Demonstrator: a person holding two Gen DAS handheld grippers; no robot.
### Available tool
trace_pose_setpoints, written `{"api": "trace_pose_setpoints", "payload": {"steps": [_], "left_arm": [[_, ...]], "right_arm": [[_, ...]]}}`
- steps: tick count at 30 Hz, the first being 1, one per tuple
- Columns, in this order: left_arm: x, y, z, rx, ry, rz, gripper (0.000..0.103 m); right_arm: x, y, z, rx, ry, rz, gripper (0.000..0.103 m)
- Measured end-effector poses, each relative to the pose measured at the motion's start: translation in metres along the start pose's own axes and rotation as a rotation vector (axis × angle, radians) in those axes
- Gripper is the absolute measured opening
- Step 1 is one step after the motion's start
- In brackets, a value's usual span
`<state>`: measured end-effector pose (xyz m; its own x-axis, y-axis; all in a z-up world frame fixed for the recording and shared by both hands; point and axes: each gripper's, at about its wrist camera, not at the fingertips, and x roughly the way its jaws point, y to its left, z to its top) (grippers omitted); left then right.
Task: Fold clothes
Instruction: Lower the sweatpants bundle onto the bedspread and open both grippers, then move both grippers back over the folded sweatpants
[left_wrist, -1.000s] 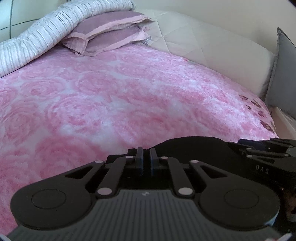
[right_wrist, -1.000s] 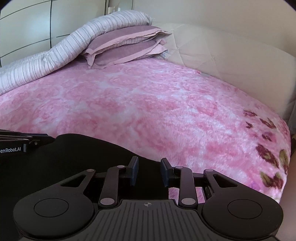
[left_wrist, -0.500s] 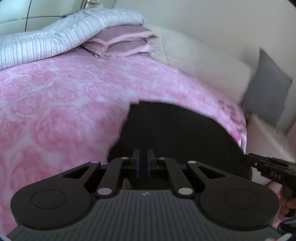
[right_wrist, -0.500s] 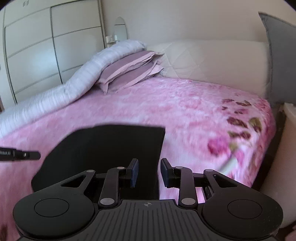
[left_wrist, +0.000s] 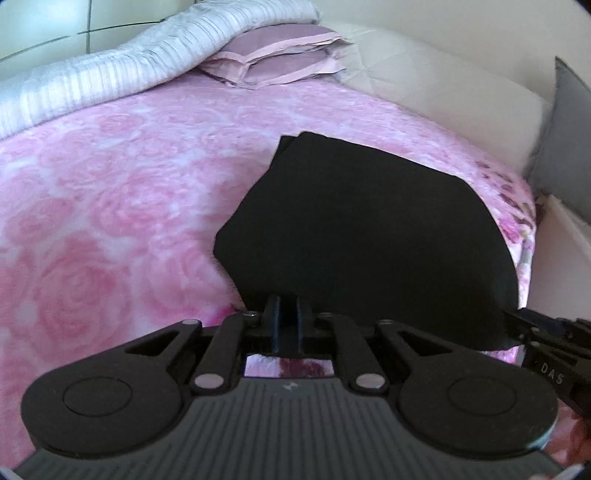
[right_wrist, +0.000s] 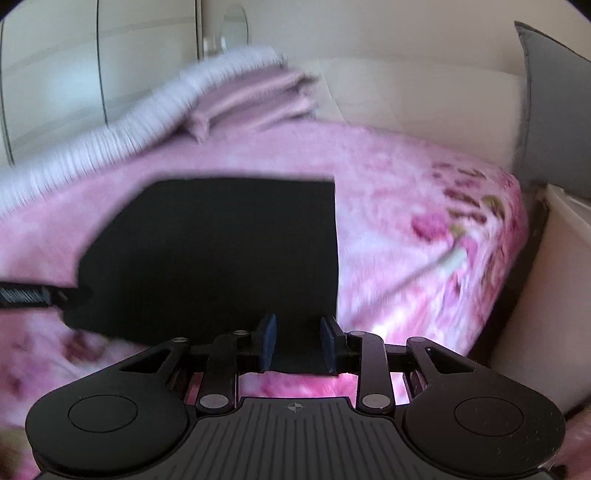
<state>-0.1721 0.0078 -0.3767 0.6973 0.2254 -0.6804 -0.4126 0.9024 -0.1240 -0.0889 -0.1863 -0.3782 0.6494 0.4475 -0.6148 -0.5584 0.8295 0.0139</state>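
Observation:
A black garment (left_wrist: 369, 229) lies flat on the pink rose-patterned bedspread (left_wrist: 110, 206), folded into a rough rectangle near the bed's right edge. My left gripper (left_wrist: 287, 325) is nearly shut at the garment's near edge; whether it pinches cloth is hidden. My right gripper (right_wrist: 297, 345) is open, its blue pads (right_wrist: 267, 341) straddling the near edge of the garment (right_wrist: 221, 258). The left gripper's tip (right_wrist: 26, 295) shows at the garment's left corner in the right wrist view. The right gripper's body (left_wrist: 554, 354) shows at the lower right of the left wrist view.
Two mauve pillows (left_wrist: 273, 59) and a striped white duvet (left_wrist: 110, 70) lie at the bed's far side. A cream padded headboard (left_wrist: 443, 85) and a grey cushion (left_wrist: 569, 140) stand at the right. Wardrobe doors (right_wrist: 92, 66) are behind. The bed edge (right_wrist: 498, 266) drops off at the right.
Both grippers have pulled back toward the near edge of the bed, so much more of the black garment shows spread on the bedspread. The right wrist view is blurred by motion.

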Motion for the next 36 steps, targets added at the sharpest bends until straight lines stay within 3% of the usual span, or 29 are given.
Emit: {"api": "trace_pose_setpoints", "payload": {"steps": [2, 5, 9, 14, 21, 36], "left_arm": [[-0.015, -0.009, 0.002, 0.025, 0.022, 0.044, 0.010], [-0.040, -0.017, -0.007, 0.013, 0.030, 0.078, 0.017], [-0.075, -0.023, -0.026, 0.000, 0.030, 0.091, 0.027], [-0.112, -0.030, -0.042, 0.036, 0.016, 0.138, 0.033], [-0.146, -0.030, -0.046, 0.024, -0.021, 0.149, 0.041], [-0.205, -0.031, -0.053, 0.017, -0.115, 0.132, 0.045]], "right_arm": [[-0.007, 0.005, 0.005, -0.003, 0.038, -0.032, 0.030], [-0.027, 0.004, 0.006, 0.058, 0.063, -0.008, 0.031], [-0.052, 0.014, -0.011, 0.081, 0.109, -0.016, 0.045], [-0.075, 0.028, -0.027, 0.057, 0.140, -0.014, 0.050], [-0.110, 0.039, -0.021, 0.014, 0.083, -0.051, 0.062], [-0.168, 0.051, -0.010, -0.021, -0.010, -0.056, 0.067]]}}
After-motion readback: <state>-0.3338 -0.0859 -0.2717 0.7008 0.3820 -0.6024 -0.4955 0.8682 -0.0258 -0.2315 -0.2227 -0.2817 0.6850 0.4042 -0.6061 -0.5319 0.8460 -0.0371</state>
